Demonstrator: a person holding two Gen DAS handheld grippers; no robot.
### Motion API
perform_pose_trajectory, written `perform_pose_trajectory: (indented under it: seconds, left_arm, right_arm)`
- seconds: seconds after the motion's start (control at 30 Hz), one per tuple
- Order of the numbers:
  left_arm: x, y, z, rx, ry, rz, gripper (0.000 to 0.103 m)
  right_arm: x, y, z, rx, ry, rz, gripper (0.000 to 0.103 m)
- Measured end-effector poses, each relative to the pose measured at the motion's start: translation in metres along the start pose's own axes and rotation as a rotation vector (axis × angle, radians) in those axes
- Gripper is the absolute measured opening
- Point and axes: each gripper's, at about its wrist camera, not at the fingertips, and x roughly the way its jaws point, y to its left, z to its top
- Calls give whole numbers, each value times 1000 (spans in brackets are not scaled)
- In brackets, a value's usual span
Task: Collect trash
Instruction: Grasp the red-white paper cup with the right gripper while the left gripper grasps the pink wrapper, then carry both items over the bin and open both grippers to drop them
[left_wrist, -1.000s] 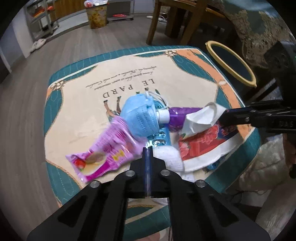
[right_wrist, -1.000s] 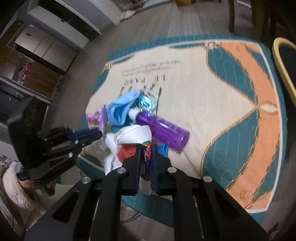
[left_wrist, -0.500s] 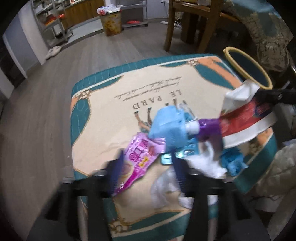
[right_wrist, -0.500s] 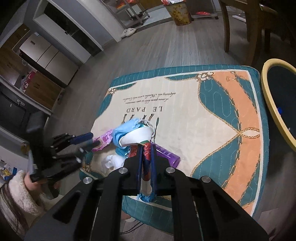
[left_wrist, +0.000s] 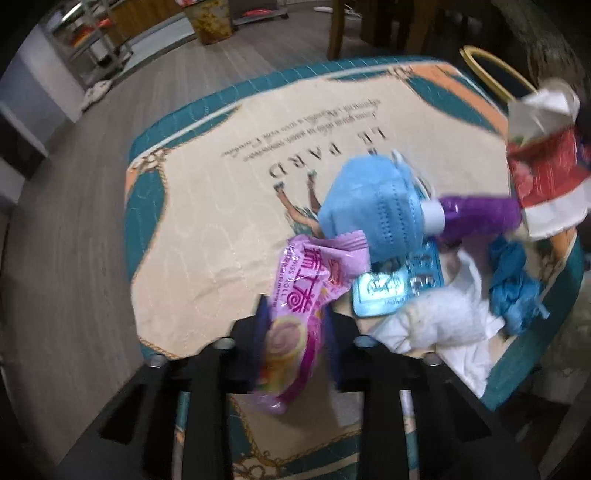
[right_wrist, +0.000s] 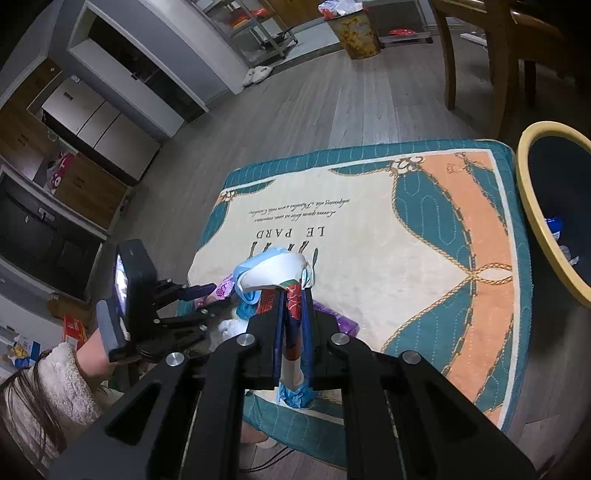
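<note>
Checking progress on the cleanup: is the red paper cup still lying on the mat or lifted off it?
Lifted. The right gripper is shut on the flattened red cup, which hangs above the mat, clear of the purple bottle.

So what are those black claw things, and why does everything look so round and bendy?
Those are two grabbers that a person holds, one in each hand. Each carries a small wide-eyed camera looking along its two fingers, and that bends the picture.

In the left view, the left grabber has just been closing its fingers around a pink snack wrapper. In the right view, the right grabber is shut on a red and white wrapper. There you also see the left one from outside, in the person's hand.

On the patterned cloth lie a blue face mask, a purple bottle, a blister pack and white tissues. The yellow-rimmed bin stands beside it.
</note>
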Motion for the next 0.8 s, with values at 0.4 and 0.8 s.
perform_pose_trajectory:
  seconds: [0.4,0.8]
  left_arm:
    - [-62,2,30,-75,-163,-26,7]
    - [-101,-45,96,-41,-291,-100,7]
  right_arm:
    - [-37,-9,27,26,-111,-1,8]
    - [-109,-37,68,39,-258,-62,8]
